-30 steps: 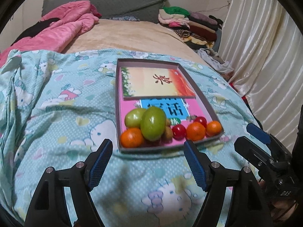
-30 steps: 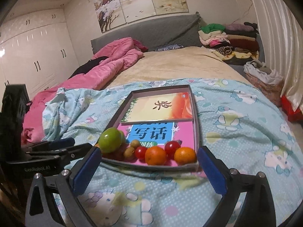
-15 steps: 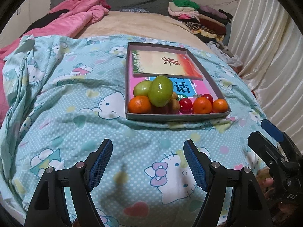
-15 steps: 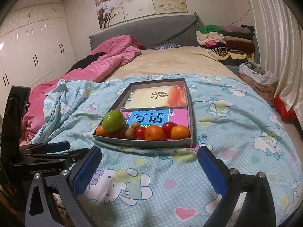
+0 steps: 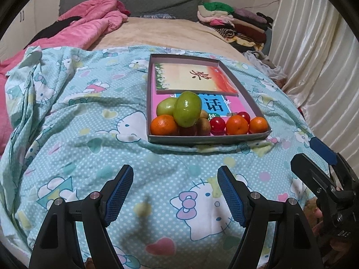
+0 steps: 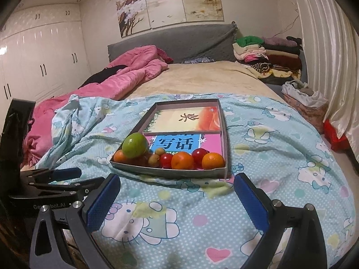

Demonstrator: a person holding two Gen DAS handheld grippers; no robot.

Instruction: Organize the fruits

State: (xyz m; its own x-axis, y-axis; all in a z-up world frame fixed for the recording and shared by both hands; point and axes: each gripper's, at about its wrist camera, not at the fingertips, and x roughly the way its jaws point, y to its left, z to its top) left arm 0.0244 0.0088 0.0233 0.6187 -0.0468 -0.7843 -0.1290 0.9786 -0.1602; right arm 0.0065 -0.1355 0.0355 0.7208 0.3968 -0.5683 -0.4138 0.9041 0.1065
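Ahead of both grippers, on the bed: fruit sits piled at the near end of a shallow box, none held.

Left wrist view
- Left gripper (image 5: 175, 192): jaws wide, nothing between the pads; held over the cartoon quilt (image 5: 94, 152).
- Box (image 5: 208, 139): seen up-frame and slightly right of the gripper's centre line, well apart from the pads. Long axis runs away from the camera; near short wall faces the grippers.
- Fruit row: 3 oranges, approx. 3 small red fruits, 2 brownish ones, laid across the box, i.e. crosswise to the reach.
- Big green fruit (image 5: 187, 109): perched on top of the pile at the row's left end, oval, long axis tipped near upright. A 2nd green fruit (image 5: 166, 106) is touching it, behind-left.
- Left orange (image 5: 164, 124): at the near-left corner, partly under the green one.
- Right gripper (image 5: 323, 154): seen at the right edge, 1 blue pad visible.

Right wrist view
- Right gripper (image 6: 177, 201): jaws wide, empty.
- Right-end orange (image 6: 213, 161): roughly straight ahead, near the box's right wall.
- Nearer hand, judged: left for the green pile, right for the right-end oranges.
- Books (image 6: 188, 120): 2 lie flat in the box's far part, behind the fruit.
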